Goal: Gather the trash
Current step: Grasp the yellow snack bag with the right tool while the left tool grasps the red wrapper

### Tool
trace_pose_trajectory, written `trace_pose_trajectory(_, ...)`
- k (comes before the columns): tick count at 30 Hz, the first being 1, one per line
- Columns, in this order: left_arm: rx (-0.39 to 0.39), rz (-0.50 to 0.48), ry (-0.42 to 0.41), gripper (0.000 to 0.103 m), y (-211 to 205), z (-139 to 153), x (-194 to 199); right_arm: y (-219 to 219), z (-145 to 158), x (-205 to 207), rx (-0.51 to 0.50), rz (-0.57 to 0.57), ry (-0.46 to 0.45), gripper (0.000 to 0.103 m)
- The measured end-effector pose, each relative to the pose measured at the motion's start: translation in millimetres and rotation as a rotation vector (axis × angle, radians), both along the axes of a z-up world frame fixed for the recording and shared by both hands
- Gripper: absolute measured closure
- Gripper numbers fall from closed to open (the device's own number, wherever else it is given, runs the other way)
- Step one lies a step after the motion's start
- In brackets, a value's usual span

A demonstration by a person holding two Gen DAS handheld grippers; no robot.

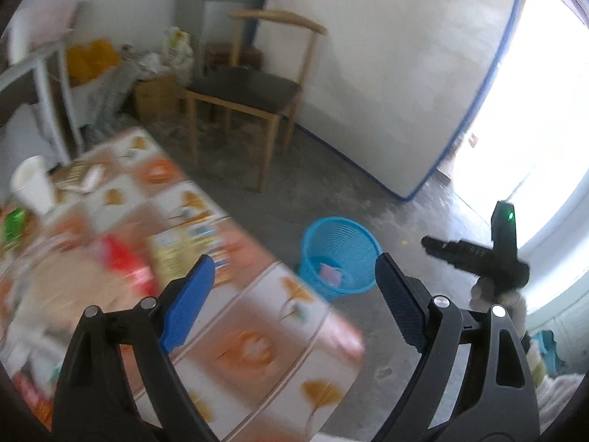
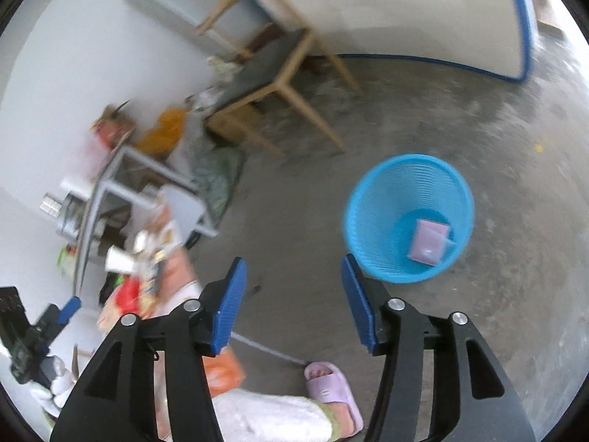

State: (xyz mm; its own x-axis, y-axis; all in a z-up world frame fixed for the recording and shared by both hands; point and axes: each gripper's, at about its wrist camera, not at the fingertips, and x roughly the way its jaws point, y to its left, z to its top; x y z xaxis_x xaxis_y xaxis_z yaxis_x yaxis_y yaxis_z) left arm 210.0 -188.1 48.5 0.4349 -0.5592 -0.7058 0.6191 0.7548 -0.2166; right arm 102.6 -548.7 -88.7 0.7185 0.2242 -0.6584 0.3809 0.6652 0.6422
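A blue mesh bin (image 1: 340,258) stands on the concrete floor beside the table; in the right wrist view the bin (image 2: 408,199) holds a pink packet (image 2: 429,241). My left gripper (image 1: 294,294) is open and empty over the table's near corner. My right gripper (image 2: 292,302) is open and empty above the floor, left of the bin. On the patterned table (image 1: 257,350) lie a red packet (image 1: 129,269), a yellow carton (image 1: 184,250), a green packet (image 1: 13,224) and a white paper cup (image 1: 33,184). All are blurred.
A wooden chair (image 1: 250,92) stands behind the table by a white mattress (image 1: 386,73) leaning on the wall. A grey metal rack (image 2: 121,191) and bags fill the corner. My foot in a pink slipper (image 2: 331,390) is on the floor. The right gripper's body (image 1: 489,258) shows at right.
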Motion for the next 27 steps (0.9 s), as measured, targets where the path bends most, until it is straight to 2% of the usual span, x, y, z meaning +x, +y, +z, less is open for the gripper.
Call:
trace_pose_trajectory(6,0.04,0.126,-0.107,0.018,78.1,4.3,-34.9,60.7,31.2,38.0,0.055,0.208,-0.057,0.04)
trace_pose_trajectory(12,0.071,0.22,-0.174,0.018,118.6,1.7,-44.1,131.6,34.8,85.5,0.094,0.384,-0.044,0.038)
trace_pose_trajectory(16,0.084,0.303,-0.193,0.018,134.6,-3.4,-47.9,176.8,33.6,117.3,0.048,0.455,-0.015,0.038)
trace_pose_trajectory(22,-0.044,0.382,-0.131,0.021,144.5,-16.4,-48.0,214.1,19.7,172.5,-0.044,0.483,0.058,0.038)
trace_pose_trajectory(24,-0.052,0.393,-0.1,0.026,146.0,-19.9,-38.3,223.5,12.9,192.0,-0.091,0.481,0.094,0.038)
trace_pose_trajectory(27,-0.019,0.408,-0.081,0.031,151.8,-13.0,-25.4,235.6,7.6,209.2,-0.165,0.49,0.118,0.042)
